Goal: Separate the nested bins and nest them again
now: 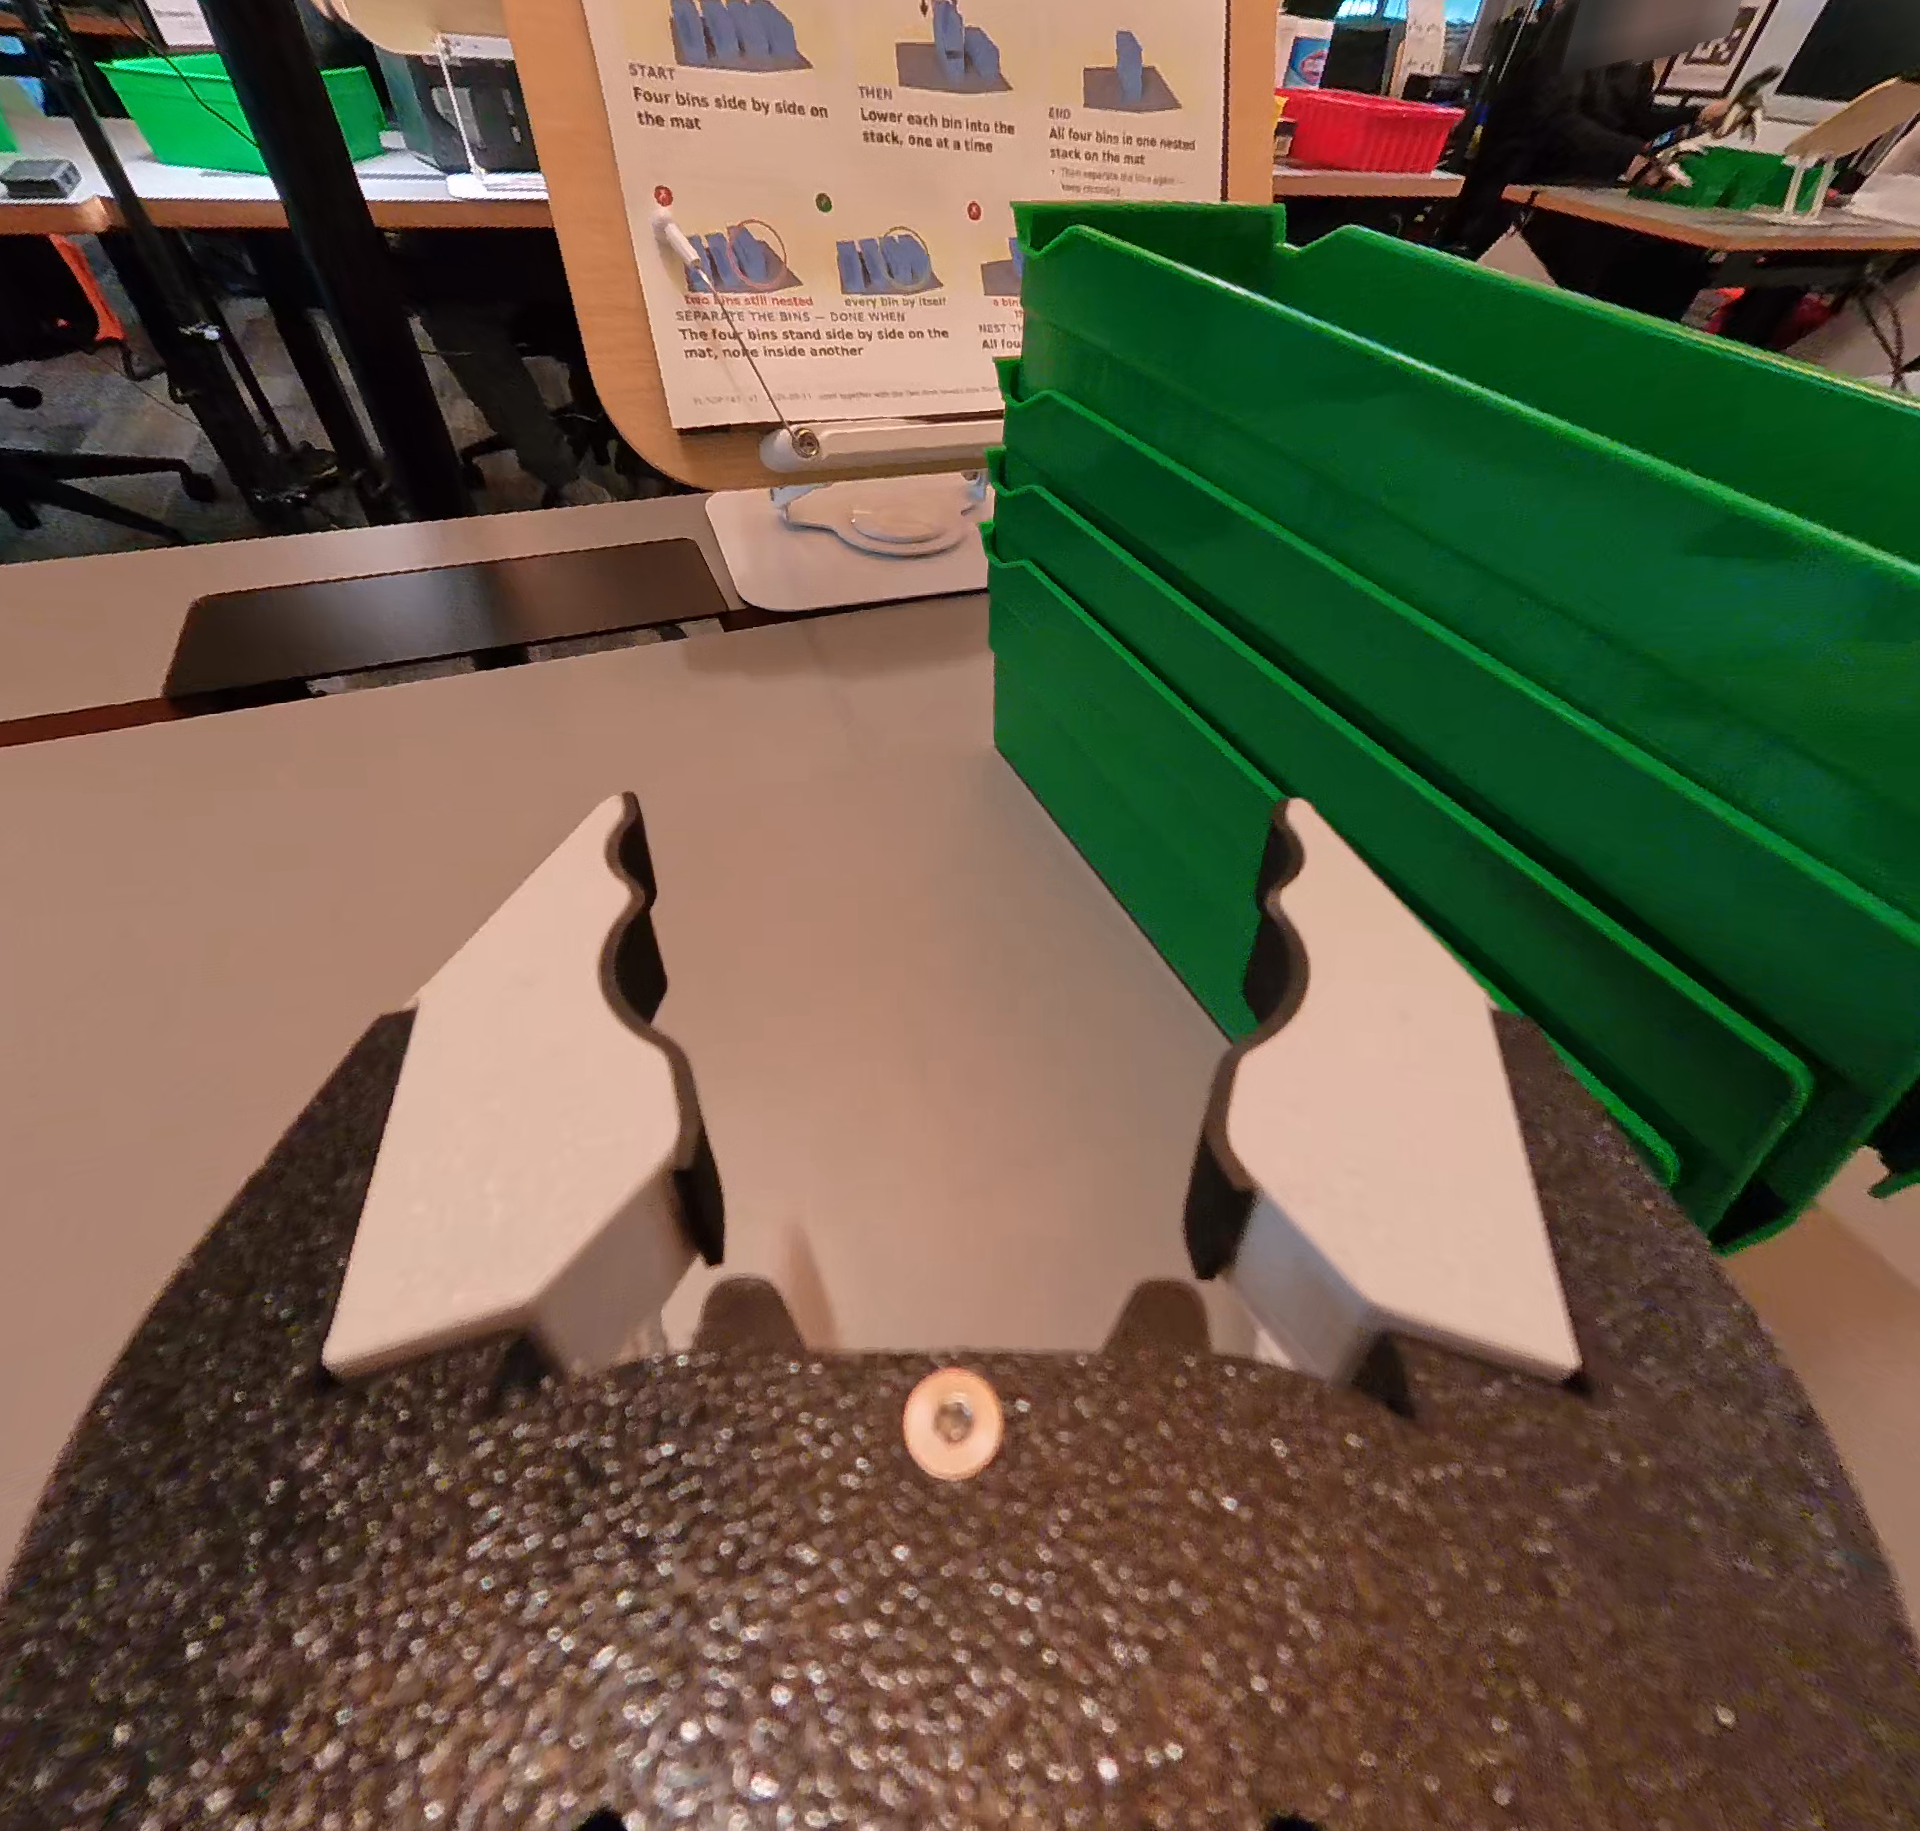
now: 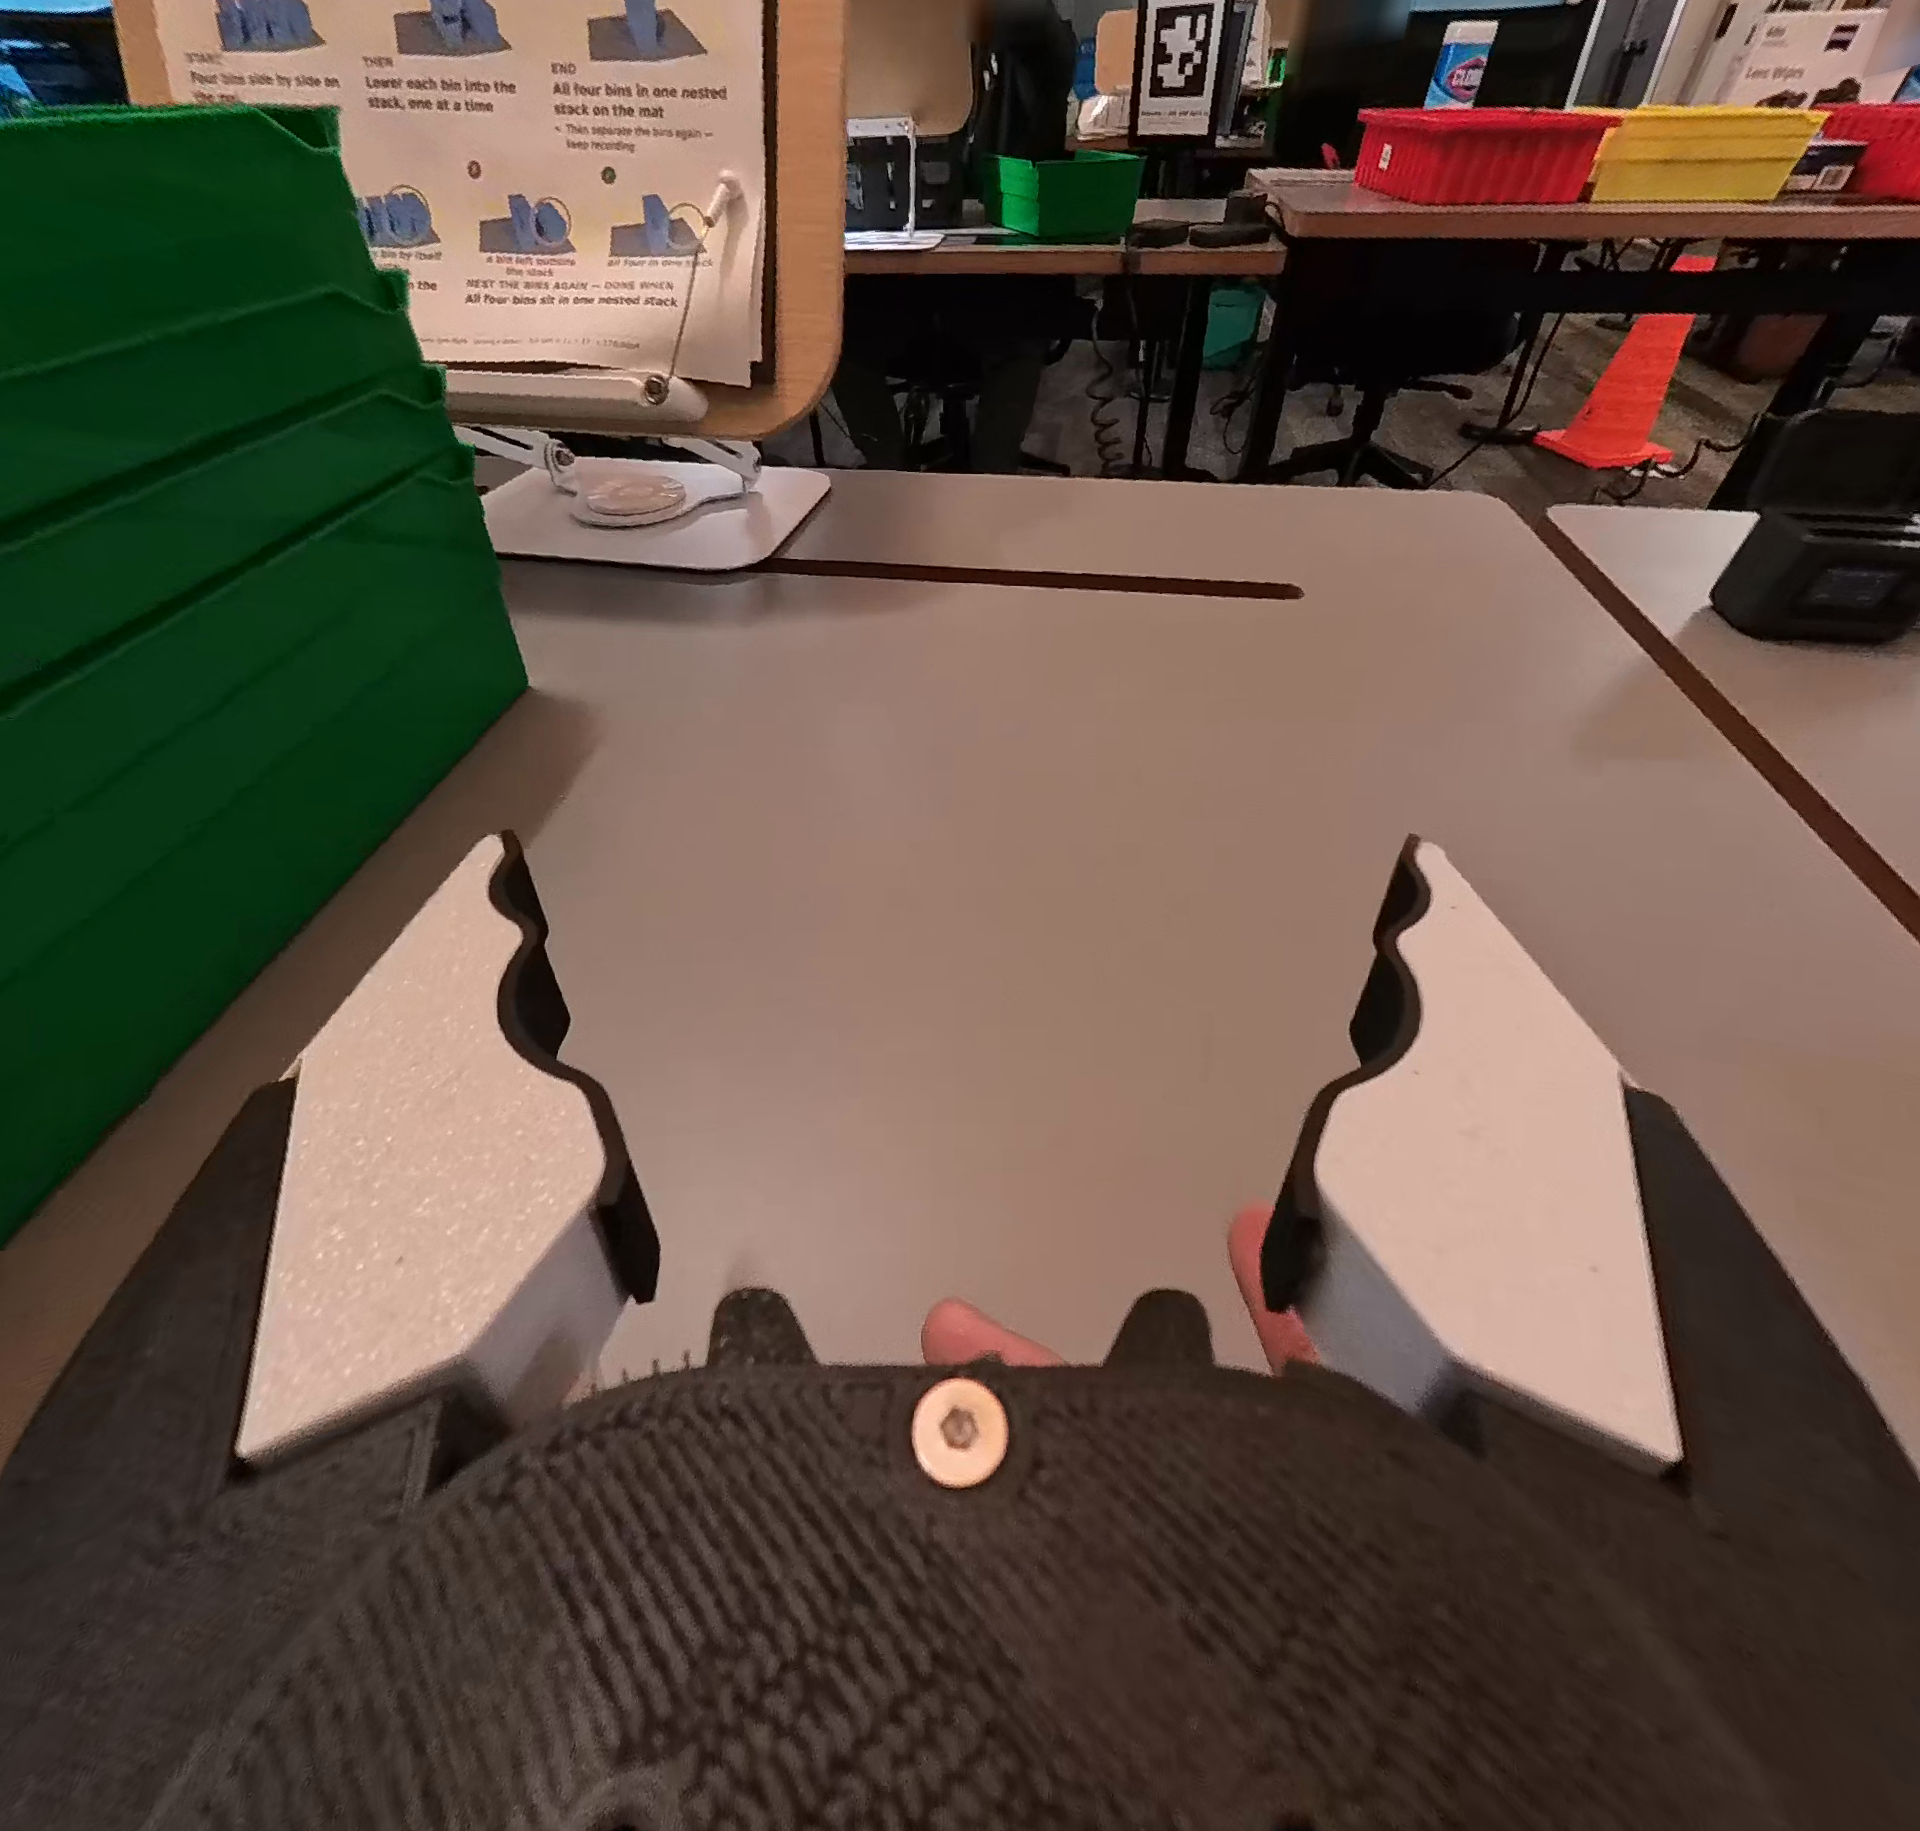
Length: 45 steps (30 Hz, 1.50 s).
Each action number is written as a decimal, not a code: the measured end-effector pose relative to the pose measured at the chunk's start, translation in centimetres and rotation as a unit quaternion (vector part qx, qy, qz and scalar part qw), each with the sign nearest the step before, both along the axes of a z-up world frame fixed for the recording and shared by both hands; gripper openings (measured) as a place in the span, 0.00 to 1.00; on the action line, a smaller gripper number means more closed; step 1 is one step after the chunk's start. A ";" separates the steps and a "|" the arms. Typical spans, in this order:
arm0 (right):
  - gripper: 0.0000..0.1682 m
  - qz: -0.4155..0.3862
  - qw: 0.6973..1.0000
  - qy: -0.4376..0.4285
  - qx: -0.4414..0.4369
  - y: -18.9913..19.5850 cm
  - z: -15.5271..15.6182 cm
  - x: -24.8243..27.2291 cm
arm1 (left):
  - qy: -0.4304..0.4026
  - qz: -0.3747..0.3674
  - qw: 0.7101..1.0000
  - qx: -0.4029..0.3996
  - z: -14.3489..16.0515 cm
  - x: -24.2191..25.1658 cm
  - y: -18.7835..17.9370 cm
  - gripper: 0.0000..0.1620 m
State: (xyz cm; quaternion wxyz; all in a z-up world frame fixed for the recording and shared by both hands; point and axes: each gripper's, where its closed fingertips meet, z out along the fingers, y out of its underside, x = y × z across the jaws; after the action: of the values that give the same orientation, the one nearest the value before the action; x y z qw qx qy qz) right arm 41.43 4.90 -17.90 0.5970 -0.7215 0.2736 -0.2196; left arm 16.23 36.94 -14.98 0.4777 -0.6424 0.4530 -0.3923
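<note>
A stack of green nested bins (image 1: 1403, 638) stands on the grey counter (image 1: 520, 846), their stepped rims showing one above another; the top bin looks raised and tilted against the ones below, though how deeply it sits in them cannot be told. In the left wrist view the left gripper (image 1: 956, 815) hovers over bare counter with its fingers (image 1: 540, 1054) spread wide and nothing between them; the stack lies just to the right of the right-hand finger, whose tip overlaps the lowest bin's side wall in the picture, but contact cannot be confirmed. In the right wrist view the right gripper (image 2: 961, 846) is likewise wide open and empty, pointed across the counter (image 2: 1039, 742), and the same bins (image 2: 208, 534) stand to the left of its left-hand finger (image 2: 436, 1106), near it but apart. So the stack sits between the two grippers, outside both pairs of fingers. Behind the bins, at the far edge of the counter, an instruction sheet (image 1: 883, 171) is propped on a wooden board with a white stand (image 2: 644, 514). A small black device (image 2: 1829, 576) rests on the neighbouring surface to the right.
</note>
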 end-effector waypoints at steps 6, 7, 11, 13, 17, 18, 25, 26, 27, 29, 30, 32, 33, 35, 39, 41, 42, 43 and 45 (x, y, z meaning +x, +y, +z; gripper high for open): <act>0.89 0.011 1.000 -0.014 -0.005 0.0 0.9 -0.9 | 0.013 -0.005 1.000 0.004 -0.2 0.0 -0.5 0.70; 0.89 0.007 1.000 -0.016 -0.008 -0.3 1.0 -0.9 | 0.013 -0.004 1.000 0.006 -0.1 -0.1 -0.5 0.70; 0.91 -0.019 1.000 -0.015 -0.015 -2.1 0.9 -0.5 | 0.016 0.009 1.000 0.012 0.0 -0.7 -0.1 0.70; 0.92 -0.029 0.999 -0.009 -0.015 -3.0 0.9 -0.3 | 0.019 0.017 1.000 0.011 0.1 -0.9 0.1 0.70; 0.92 -0.034 0.999 -0.018 -0.013 -4.1 0.6 -0.1 | 0.015 0.035 0.999 0.007 0.7 -1.8 0.2 0.70; 0.92 -0.036 0.999 -0.017 -0.019 -4.4 0.2 0.1 | 0.013 0.041 0.999 0.009 1.0 -2.0 0.2 0.70; 0.91 -0.037 0.999 -0.014 -0.021 -5.4 0.2 0.5 | 0.024 0.044 0.999 -0.005 2.9 -1.9 -1.3 0.72; 0.91 -0.035 0.999 -0.009 -0.022 -5.5 0.1 0.5 | 0.029 0.044 0.999 -0.009 3.3 -1.7 -1.6 0.73; 0.91 -0.035 0.999 -0.006 -0.023 -5.5 0.0 0.6 | 0.032 0.042 0.999 -0.015 3.8 -1.3 -2.0 0.73; 0.91 -0.031 0.999 -0.005 -0.023 -5.4 0.0 0.5 | 0.031 0.030 0.999 -0.031 5.2 -0.3 -3.1 0.74; 0.91 -0.028 0.999 -0.006 -0.023 -5.4 0.1 0.4 | 0.035 0.024 0.998 -0.043 5.9 0.3 -3.7 0.75; 0.92 -0.024 0.999 -0.005 -0.025 -5.2 0.2 0.2 | 0.046 0.007 0.996 -0.079 7.3 1.8 -5.1 0.76; 0.92 -0.022 0.999 -0.005 -0.027 -5.1 0.2 0.2 | 0.055 -0.004 0.994 -0.096 8.0 2.6 -5.8 0.76; 0.92 -0.023 0.999 -0.010 -0.035 -5.1 0.1 0.2 | 0.081 -0.024 0.989 -0.120 9.1 4.3 -7.2 0.77; 0.93 -0.014 0.998 0.007 -0.055 -4.8 -1.2 0.0 | 0.164 -0.042 0.977 -0.133 10.5 7.8 -9.5 0.77; 0.93 -0.010 0.998 0.011 -0.053 -4.6 -1.1 -0.2 | 0.224 -0.028 0.967 -0.114 10.2 9.2 -9.7 0.78; 0.93 -0.009 0.999 0.009 -0.048 -4.5 -0.9 -0.3 | 0.256 -0.017 0.961 -0.107 9.9 9.7 -9.7 0.77; 0.93 -0.007 0.999 0.008 -0.043 -4.4 -0.6 -0.4 | 0.284 -0.015 0.954 -0.098 9.6 10.2 -10.0 0.77; 0.93 -0.003 0.999 0.005 -0.037 -4.2 -0.2 -0.7 | 0.329 -0.013 0.940 -0.095 8.9 11.1 -10.6 0.78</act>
State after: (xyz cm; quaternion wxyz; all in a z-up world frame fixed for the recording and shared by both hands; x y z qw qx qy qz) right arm 40.77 0.69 -18.12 0.5682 -0.7433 0.2705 -0.2270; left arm 27.36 26.37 -6.09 0.2337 -0.7721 0.5537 -0.2065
